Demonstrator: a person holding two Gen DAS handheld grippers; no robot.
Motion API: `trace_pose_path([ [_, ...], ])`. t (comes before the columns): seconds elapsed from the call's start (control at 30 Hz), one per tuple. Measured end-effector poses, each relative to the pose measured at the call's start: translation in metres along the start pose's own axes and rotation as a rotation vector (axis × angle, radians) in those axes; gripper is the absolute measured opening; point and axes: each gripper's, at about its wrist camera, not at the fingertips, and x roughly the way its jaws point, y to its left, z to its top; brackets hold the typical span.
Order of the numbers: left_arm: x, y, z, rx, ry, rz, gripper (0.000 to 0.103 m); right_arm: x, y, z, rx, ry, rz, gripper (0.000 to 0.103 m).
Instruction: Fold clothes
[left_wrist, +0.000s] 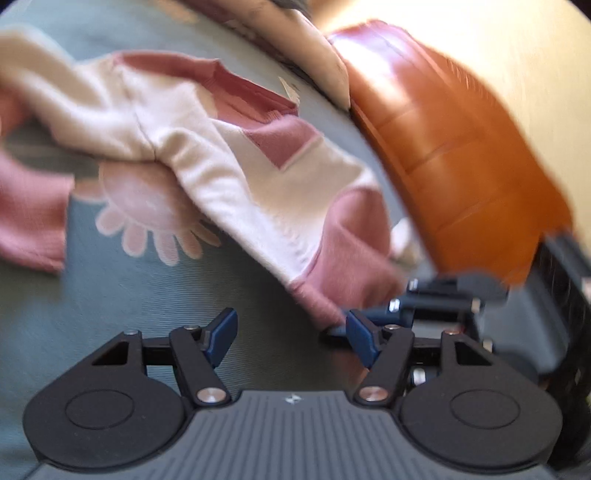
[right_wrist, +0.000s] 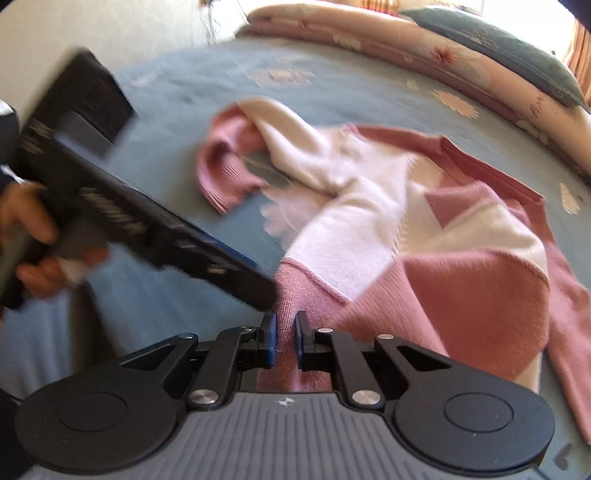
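A pink and cream sweater (left_wrist: 229, 158) (right_wrist: 388, 221) lies rumpled on the teal bedsheet (left_wrist: 110, 295), with one sleeve thrown over its body. My right gripper (right_wrist: 286, 332) is shut on the sweater's pink ribbed hem, which runs up between the blue pads. In the left wrist view the right gripper (left_wrist: 334, 329) shows low at the hem's corner. My left gripper (left_wrist: 291, 338) stands open over bare sheet just left of that corner, nothing between its fingers. In the right wrist view the left gripper (right_wrist: 260, 293), held by a hand (right_wrist: 29, 229), reaches in with its tip beside the hem.
The bedsheet (right_wrist: 184, 92) has pale flower prints. An orange-brown wooden board (left_wrist: 461, 147) runs along the bed's edge close behind the right gripper. A rolled floral quilt (right_wrist: 369, 33) and a green pillow (right_wrist: 498, 48) lie across the far end of the bed.
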Motion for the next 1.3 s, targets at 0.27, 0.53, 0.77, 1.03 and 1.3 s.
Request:
trace_pose_path([
  [0.27, 0.018, 0.018, 0.002, -0.17, -0.027, -0.073, 0.063, 0.003, 0.02, 0.007, 0.02, -0.02, 0.057, 0.02],
  [0.53, 0.04, 0.038, -0.006, -0.249, -0.026, -0.063, 0.05, -0.036, -0.005, -0.011, 0.045, -0.054, -0.008, 0.027],
  [0.77, 0.03, 0.021, -0.001, -0.156, -0.083, 0.091, 0.005, -0.07, -0.068, -0.049, 0.23, -0.085, -0.176, 0.033],
  [1.03, -0.031, 0.005, 0.03, -0.07, -0.198, 0.226, 0.004, -0.095, -0.118, -0.099, 0.442, -0.13, -0.28, 0.037],
  [1.3, -0.088, 0.038, 0.072, -0.082, -0.282, 0.512, 0.004, -0.089, -0.137, -0.124, 0.524, -0.103, -0.321, 0.044],
])
